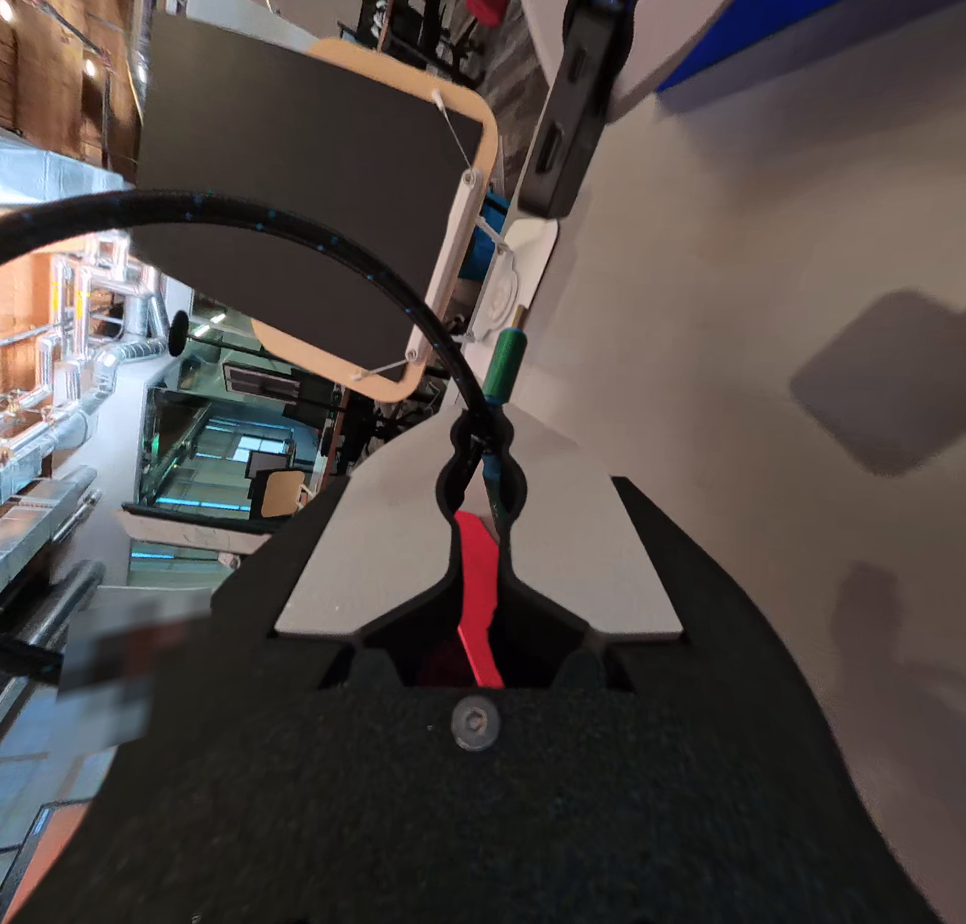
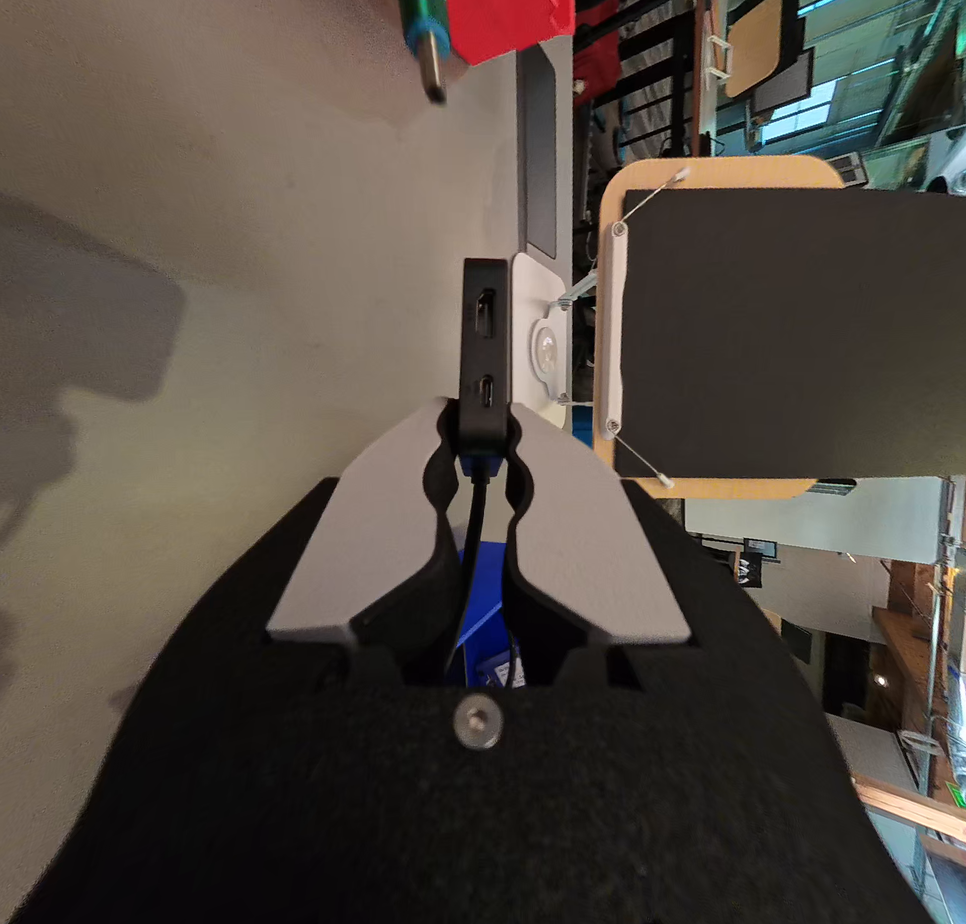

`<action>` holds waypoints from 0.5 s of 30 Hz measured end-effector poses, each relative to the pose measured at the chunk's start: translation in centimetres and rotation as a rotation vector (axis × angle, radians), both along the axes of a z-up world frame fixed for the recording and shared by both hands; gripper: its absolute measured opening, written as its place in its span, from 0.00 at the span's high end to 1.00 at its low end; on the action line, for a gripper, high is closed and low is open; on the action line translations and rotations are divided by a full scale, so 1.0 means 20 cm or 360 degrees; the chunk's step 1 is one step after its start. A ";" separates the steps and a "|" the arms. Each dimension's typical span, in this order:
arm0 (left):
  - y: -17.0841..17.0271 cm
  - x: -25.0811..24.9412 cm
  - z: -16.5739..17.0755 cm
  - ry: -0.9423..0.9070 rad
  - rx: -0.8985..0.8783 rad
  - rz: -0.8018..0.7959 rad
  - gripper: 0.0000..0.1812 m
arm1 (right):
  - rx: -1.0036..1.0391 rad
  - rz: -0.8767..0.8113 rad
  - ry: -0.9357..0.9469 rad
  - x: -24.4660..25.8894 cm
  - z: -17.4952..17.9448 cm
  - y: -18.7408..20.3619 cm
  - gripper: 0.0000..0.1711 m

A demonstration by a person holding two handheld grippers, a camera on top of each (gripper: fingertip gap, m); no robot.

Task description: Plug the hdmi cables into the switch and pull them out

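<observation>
Left wrist view: the left gripper (image 1: 482, 460) is clamped on a green-barrelled cable plug (image 1: 504, 360), its braided black cable (image 1: 292, 225) looping away left. The plug's long axis points ahead toward the black switch (image 1: 567, 130), well apart, ports empty. The right gripper (image 2: 480, 441) pinches that switch's (image 2: 485, 345) end, ports facing the camera.

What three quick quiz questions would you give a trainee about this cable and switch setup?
1. True or false: the green plug is seated in the black switch.
2. Which one grips the switch: A, the left claw, or B, the right claw?
3. Fill in: the braided cable behind the plug is mainly ____ in colour.

Key: 1 false, they are apart; 2 B; 3 black.
</observation>
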State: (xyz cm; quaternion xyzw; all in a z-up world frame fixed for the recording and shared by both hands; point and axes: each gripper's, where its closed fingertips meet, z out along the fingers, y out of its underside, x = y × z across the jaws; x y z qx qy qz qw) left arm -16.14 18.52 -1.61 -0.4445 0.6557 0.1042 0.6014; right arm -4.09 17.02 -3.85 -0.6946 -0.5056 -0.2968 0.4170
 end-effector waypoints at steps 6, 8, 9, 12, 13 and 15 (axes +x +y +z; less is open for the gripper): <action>-0.01 0.13 0.03 -0.0042 0.0024 -0.0026 0.96 | 0.0128 -0.0044 -0.0114 -0.04 0.05 0.02 0.91; -0.01 0.14 0.03 -0.0033 0.0060 -0.0011 0.96 | 0.0131 -0.0059 -0.0143 -0.03 0.04 0.03 0.91; 0.00 0.14 0.03 -0.0036 0.0074 -0.0008 0.96 | 0.0124 -0.0053 -0.0125 -0.03 0.04 0.03 0.91; -0.02 0.14 0.04 -0.0063 0.0058 -0.0030 0.96 | 0.0119 -0.0064 -0.0115 -0.02 0.03 0.03 0.91; -0.02 0.14 0.04 -0.0068 0.0061 -0.0030 0.96 | 0.0112 -0.0062 -0.0110 -0.03 0.03 0.04 0.91; -0.03 0.14 0.04 -0.0063 0.0074 -0.0033 0.96 | 0.0107 -0.0063 -0.0110 -0.03 0.02 0.04 0.91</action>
